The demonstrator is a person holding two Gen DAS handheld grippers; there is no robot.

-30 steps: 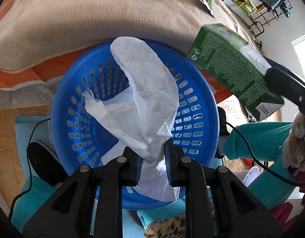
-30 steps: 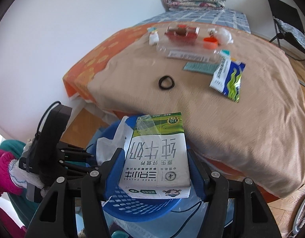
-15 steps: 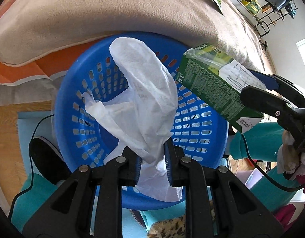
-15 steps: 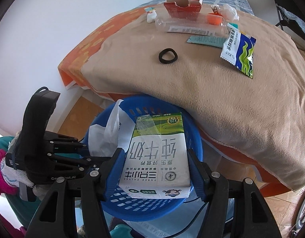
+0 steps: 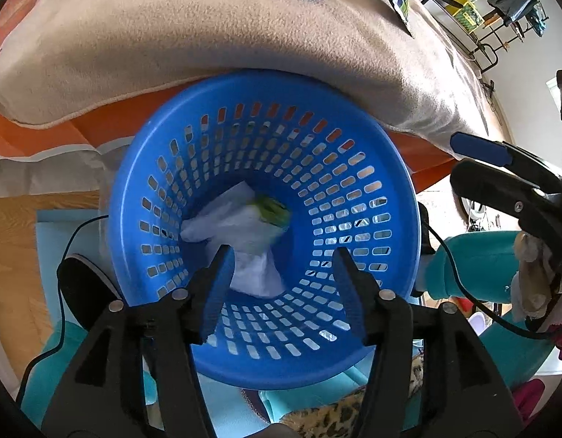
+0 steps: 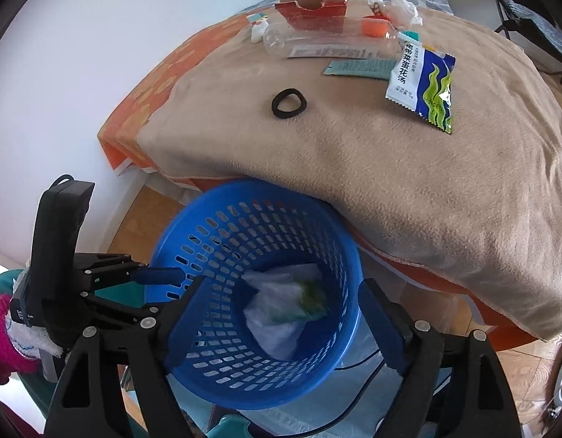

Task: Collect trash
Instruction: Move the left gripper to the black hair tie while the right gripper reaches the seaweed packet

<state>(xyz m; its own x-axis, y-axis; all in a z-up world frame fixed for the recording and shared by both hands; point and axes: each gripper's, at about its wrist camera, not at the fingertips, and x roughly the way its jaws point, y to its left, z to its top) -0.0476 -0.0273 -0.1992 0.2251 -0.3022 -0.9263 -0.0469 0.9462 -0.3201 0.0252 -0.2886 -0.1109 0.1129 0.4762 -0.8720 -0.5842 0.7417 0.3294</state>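
Note:
A blue slotted basket (image 5: pixel 397 197) (image 6: pixel 339 357) stands on the floor against the bed. At its bottom lie a white plastic bag (image 5: pixel 251 273) (image 6: pixel 277 328) and a green milk carton (image 5: pixel 272 211) (image 6: pixel 312 301), blurred. My left gripper (image 5: pixel 281 255) hangs over the basket, its jaws opening with nothing between them. My right gripper (image 6: pixel 281 288) is above the basket too, its jaws opening and empty. On the tan blanket (image 6: pixel 390 168) lie a black hair tie (image 6: pixel 288 104), a soup packet (image 6: pixel 423 87), a clear bottle (image 6: pixel 317 42) and a red carton (image 6: pixel 310 9).
The right gripper's blue fingers (image 5: pixel 478 149) show at the right of the left wrist view; the left gripper (image 6: pixel 157 275) shows at the left of the right wrist view. A black cable (image 5: pixel 73 241) runs beside the basket. Teal cloth (image 5: pixel 478 262) and a leopard-print piece (image 5: pixel 335 419) lie on the floor.
Both grippers have let go: the white bag left the left jaws and the milk carton left the right jaws, and both have dropped into the basket. Both pairs of jaws stand wider.

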